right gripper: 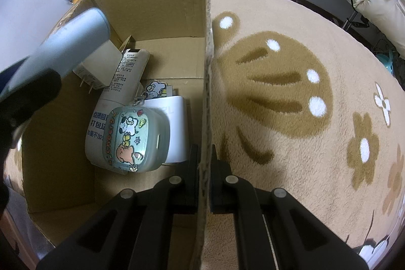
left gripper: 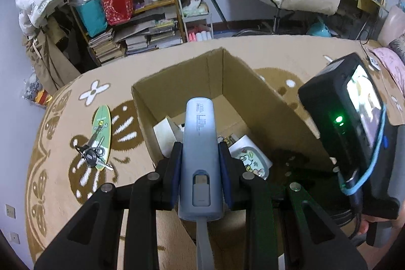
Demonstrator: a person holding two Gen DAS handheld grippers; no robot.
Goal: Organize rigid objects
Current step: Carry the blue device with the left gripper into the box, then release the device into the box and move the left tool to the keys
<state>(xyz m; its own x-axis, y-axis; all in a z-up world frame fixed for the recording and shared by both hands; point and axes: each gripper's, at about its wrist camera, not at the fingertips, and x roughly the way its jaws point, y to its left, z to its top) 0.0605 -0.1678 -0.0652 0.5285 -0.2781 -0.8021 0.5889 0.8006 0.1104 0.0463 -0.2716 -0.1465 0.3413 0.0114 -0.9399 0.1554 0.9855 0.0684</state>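
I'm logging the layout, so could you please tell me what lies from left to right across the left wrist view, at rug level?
Green surfboard-shaped tag with keys → blue power bank held in the left gripper over the cardboard box → right gripper's camera unit.

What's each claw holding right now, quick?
Left claw: closed on the blue power bank, above the cardboard box.
Right claw: closed on the box's side wall.

matt cardboard box (right gripper: pixel 157 6), fluffy rug (right gripper: pixel 291 168), smooth plastic pwr bank (left gripper: pixel 200 143)
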